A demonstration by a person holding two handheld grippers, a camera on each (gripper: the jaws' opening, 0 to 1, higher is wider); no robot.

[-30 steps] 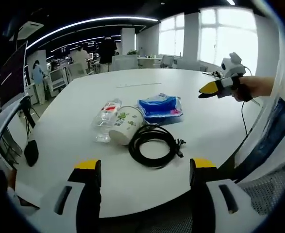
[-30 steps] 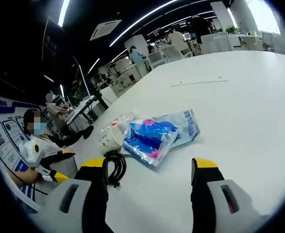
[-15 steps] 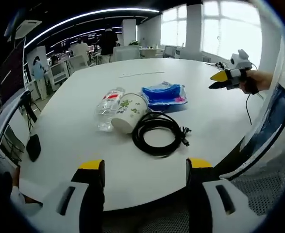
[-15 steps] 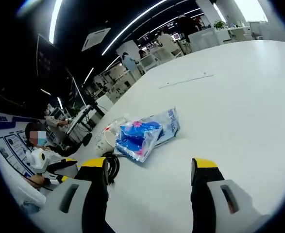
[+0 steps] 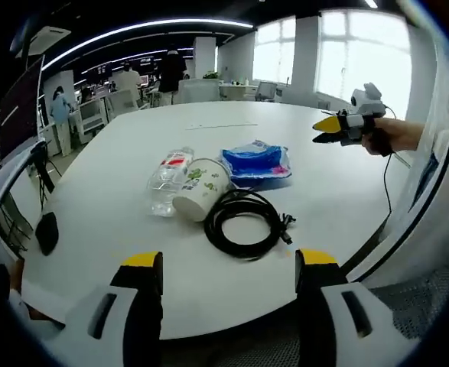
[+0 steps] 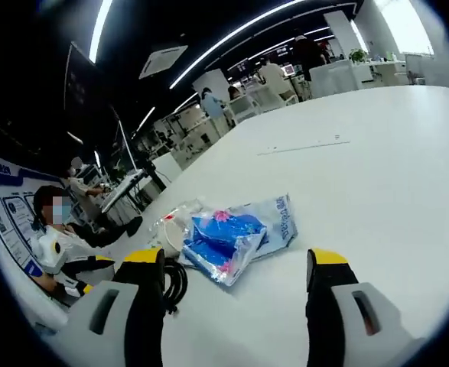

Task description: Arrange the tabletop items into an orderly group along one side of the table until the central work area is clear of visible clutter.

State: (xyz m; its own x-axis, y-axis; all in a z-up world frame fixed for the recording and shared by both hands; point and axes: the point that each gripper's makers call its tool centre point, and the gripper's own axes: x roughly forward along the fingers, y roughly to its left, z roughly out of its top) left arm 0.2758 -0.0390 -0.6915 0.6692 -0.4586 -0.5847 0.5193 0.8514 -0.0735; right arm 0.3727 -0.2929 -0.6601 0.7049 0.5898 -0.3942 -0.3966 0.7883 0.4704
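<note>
Four items lie close together on the white table (image 5: 94,222): a clear plastic bottle (image 5: 168,174) on its side, a printed paper cup (image 5: 201,188) also on its side, a blue packet (image 5: 256,162) and a black cable coil (image 5: 243,223). My left gripper (image 5: 228,260) stands open over the near edge, short of the coil. My right gripper (image 5: 327,131), in a hand, hovers right of the packet. In the right gripper view it (image 6: 235,257) is open above the table, with the blue packet (image 6: 235,237), bottle (image 6: 174,222) and coil (image 6: 174,281) ahead, and the left gripper (image 6: 82,271) at far left.
A thin pale strip (image 5: 224,125) lies on the far side of the table. A black object (image 5: 47,229) sits off the table's left edge. Desks, chairs and people stand in the office behind. A person sits beyond the table (image 6: 60,229).
Both cameras have shifted a little with the hands. The four items lie where they were. Both grippers remain open and hold nothing.
</note>
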